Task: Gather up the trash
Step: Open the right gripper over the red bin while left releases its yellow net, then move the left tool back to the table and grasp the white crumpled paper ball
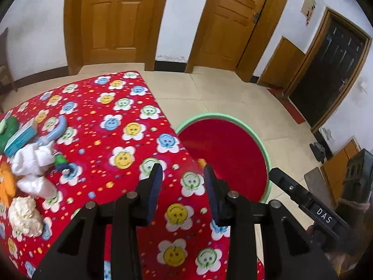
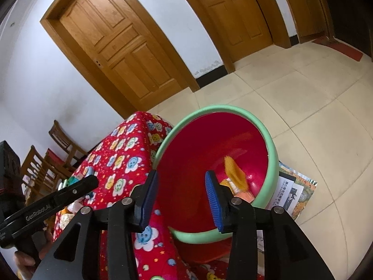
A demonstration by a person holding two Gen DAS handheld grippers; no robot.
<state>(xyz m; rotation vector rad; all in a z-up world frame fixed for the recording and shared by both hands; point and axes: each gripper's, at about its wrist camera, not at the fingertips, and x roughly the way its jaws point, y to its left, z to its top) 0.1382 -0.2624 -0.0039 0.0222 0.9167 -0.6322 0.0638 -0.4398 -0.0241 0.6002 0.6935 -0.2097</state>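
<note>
A red basin with a green rim stands on the floor against the table's corner. In it lie an orange wrapper and some other scraps. My right gripper hovers open just above the basin's near rim, with nothing between its blue pads. My left gripper is open and empty over the table's right edge, beside the basin. On the table's left side lies a heap of trash: a white crumpled tissue, a beige paper ball, a teal box and an orange scrap.
The table wears a red cloth with smiley flowers. Printed papers lie on the tiled floor under the basin. Wooden doors line the far wall, and wooden chairs stand beyond the table. A hand holds the left tool.
</note>
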